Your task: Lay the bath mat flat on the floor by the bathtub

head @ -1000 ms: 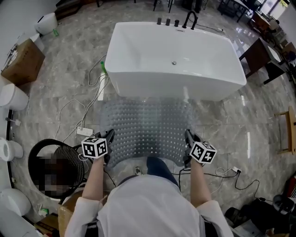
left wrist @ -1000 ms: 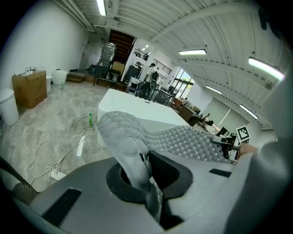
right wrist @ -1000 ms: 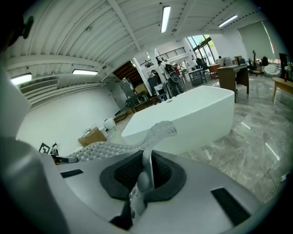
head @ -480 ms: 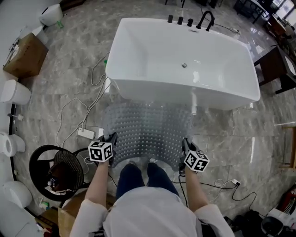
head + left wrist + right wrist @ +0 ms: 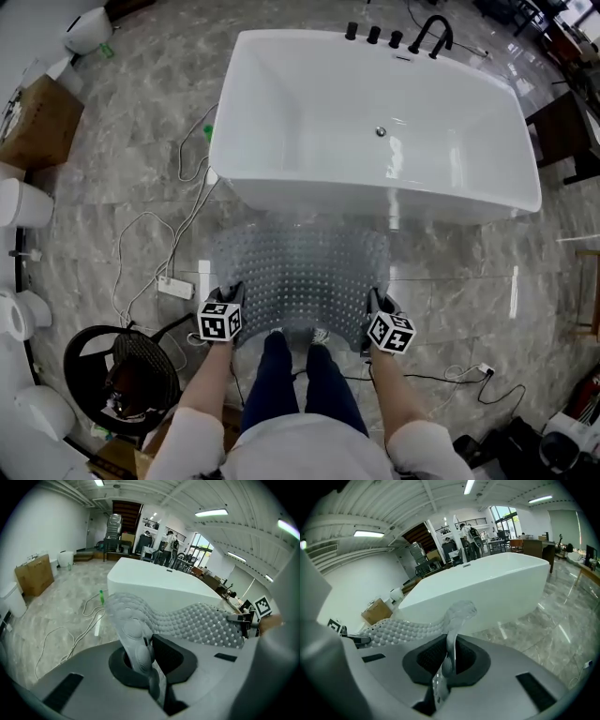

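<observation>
Lower than a second ago, your left tongs (image 5: 232, 295) and right tongs (image 5: 374, 304) each clamp a near corner of the bath mat (image 5: 300, 267), which runs up-frame toward the bathtub (image 5: 309, 112).

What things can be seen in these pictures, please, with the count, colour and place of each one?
floor: one, grey marble, everywhere below
bathtub: one, white, top centre
tap set: one, black, on the bathtub's far rim
bath mat: one, clear grey with bumps, before the bathtub
cardboard box: one, brown, upper left
cables: several, white, left of the bath mat
round frame: one, black, lower left
legs: two, dark blue trousers, bottom centre
left gripper: one, grey and black, shut on the bath mat's near left corner
right gripper: one, grey and black, shut on its near right corner
</observation>
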`<state>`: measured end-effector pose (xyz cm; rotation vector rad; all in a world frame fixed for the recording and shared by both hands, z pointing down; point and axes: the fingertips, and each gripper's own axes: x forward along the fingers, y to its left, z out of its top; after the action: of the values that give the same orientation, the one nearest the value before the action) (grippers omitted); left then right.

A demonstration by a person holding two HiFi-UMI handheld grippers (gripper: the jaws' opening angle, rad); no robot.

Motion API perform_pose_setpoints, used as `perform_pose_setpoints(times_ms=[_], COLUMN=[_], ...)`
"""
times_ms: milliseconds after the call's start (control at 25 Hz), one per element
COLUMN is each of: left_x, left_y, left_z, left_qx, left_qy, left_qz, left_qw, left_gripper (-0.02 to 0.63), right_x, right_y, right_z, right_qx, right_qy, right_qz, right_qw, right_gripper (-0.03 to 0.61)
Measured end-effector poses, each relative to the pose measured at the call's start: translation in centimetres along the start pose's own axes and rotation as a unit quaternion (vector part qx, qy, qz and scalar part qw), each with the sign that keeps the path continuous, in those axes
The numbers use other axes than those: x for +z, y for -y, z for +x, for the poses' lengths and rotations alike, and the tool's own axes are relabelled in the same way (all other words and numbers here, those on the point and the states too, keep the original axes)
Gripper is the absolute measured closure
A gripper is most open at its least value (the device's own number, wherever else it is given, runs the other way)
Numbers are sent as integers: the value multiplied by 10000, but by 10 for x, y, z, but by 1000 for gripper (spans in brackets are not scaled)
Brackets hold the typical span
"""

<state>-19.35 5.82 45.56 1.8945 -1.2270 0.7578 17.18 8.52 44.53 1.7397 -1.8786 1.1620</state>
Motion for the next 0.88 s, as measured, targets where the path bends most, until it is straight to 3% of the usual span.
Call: perform_pose_setpoints(times_ms=[320,560,880], left_x=[-9,-38,-80], left_y=[-41,-63,-94], left_z=[95,169,267], left_qx=[16,0,114], left_qy=[-268,-343,-354], left_qz=[349,295,141], left_qw=[9990,9990,9992], left_gripper=[569,569,568], right_x=[-25,-49,-93], right_y=[34,64,112], right_z=[80,148,251], right_qx=[-258,-320,-316], right_qy=[-195,-288,-411], right_qz=[-237,-422,-316], right_qw=[9992,9982,9982], right_gripper=[541,541,541])
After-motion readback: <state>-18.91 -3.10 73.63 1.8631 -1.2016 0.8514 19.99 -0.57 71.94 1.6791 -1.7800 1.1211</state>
